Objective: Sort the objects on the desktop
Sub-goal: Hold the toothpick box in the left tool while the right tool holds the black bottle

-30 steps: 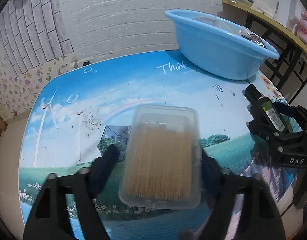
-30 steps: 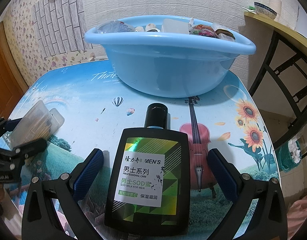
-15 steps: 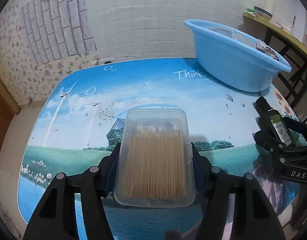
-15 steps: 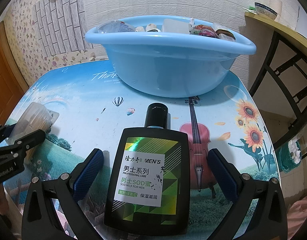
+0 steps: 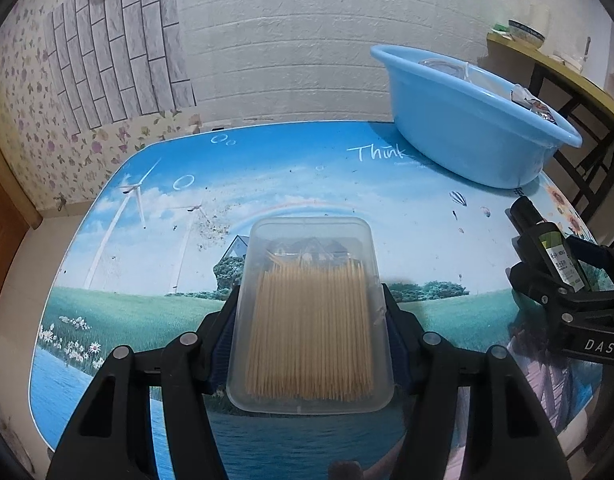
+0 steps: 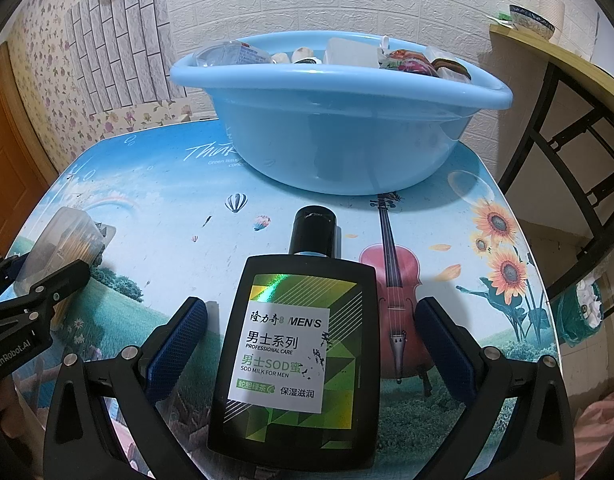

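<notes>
White brick-pattern wall behind a scenic-print table [image 5: 291, 184] bearing a blue basin [image 6: 339, 136]. Left gripper [image 5: 311, 312] clenched on a clear toothpick box [image 5: 311, 316], long axis pointing away toward the wall, left of the basin. Right gripper [image 6: 311, 320] released; the black lotion bottle [image 6: 295, 344] lies between its pads untouched, cap toward the basin. Only the right view shows the basin's contents.

This looks like a room in a home. The walls carry floral wallpaper [image 5: 47, 128] beside white brick-pattern panels [image 5: 307, 40], and an orange wooden door [image 6: 11, 168] stands at the left. A table with a printed sky-and-meadow top [image 6: 155, 208] holds a light blue plastic wash basin [image 6: 339, 136] full of household odds and ends (toiletries, packets). A patterned ceramic bowl [image 6: 533, 22] sits on a yellow-topped, black-framed side table [image 6: 567, 76].
</notes>
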`<state>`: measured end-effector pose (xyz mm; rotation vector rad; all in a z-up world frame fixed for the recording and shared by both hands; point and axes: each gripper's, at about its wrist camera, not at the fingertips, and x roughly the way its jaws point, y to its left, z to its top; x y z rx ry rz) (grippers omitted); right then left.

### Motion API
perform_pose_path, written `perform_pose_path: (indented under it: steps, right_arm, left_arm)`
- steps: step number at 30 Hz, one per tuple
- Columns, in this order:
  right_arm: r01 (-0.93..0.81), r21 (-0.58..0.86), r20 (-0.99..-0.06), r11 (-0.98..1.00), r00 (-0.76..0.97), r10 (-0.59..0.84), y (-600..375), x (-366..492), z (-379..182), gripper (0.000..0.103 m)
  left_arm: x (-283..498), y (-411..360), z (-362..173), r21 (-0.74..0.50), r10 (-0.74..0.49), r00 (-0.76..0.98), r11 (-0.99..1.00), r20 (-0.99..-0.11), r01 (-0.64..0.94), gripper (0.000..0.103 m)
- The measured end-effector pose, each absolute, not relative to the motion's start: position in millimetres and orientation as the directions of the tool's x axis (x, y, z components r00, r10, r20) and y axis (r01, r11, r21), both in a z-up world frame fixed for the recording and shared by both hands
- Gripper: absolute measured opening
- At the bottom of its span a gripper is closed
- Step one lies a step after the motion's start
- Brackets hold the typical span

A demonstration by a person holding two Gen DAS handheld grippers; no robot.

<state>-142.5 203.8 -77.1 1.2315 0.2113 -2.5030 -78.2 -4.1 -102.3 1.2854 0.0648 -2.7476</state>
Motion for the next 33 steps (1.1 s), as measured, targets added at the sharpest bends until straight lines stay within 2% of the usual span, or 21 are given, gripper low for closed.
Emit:
perform_pose_path:
  steps: [13, 33]
  right_arm:
    - [0.367, 0.017, -0.790, -0.930, -0.565, -0.238, 204.3, -142.7, -77.4, 0.102]
    - [0.368, 0.017, -0.790, -0.929, -0.565, -0.239, 205.0, -142.9, -77.7, 0.102]
  left_arm:
    - [-76.4, -9.7, -97.8, -0.038, -0.052, -0.635, -0.991, -0.771, 0.128, 0.060]
    - [-58.3, 10.4, -53.4, -0.048, 0.002, -0.715, -0.998, -0.699, 0.044, 0.060]
